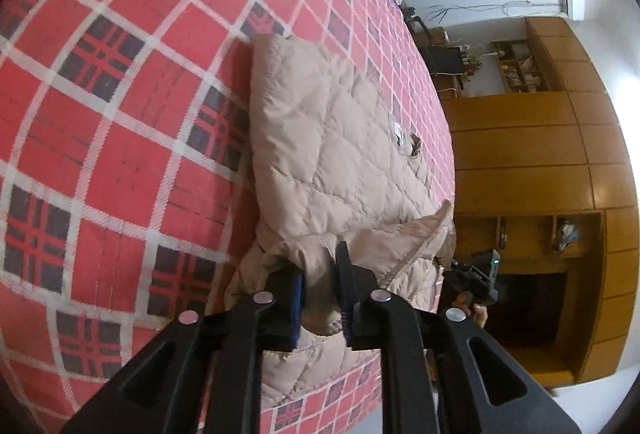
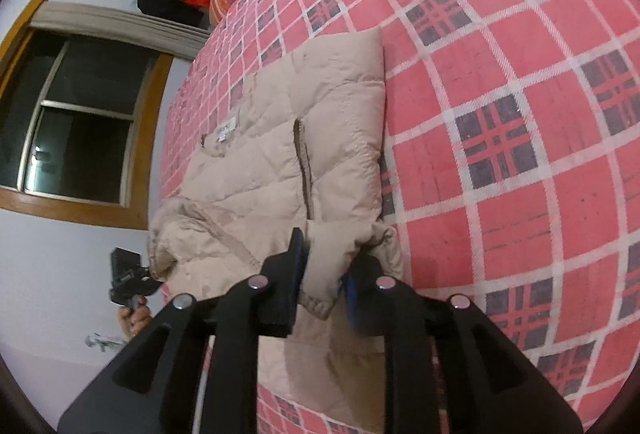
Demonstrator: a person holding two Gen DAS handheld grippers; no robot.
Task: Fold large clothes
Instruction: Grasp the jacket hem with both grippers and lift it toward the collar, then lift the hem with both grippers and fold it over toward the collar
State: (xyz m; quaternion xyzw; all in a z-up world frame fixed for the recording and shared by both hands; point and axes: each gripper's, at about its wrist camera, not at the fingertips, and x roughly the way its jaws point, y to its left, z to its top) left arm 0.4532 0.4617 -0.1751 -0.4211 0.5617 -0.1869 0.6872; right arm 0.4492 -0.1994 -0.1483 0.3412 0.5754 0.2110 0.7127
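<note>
Left wrist: jaws pinch jacket (beige).

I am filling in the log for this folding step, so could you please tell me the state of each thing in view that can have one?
Beige quilted jacket: partly folded on the bed, near end bunched and lifted.
Left gripper: shut on jacket fabric.
Right gripper: shut on jacket fabric.
Jacket zip: seems closed.
Plaid bedspread: spread flat.
Window: dark; open or closed, cannot tell.
</note>
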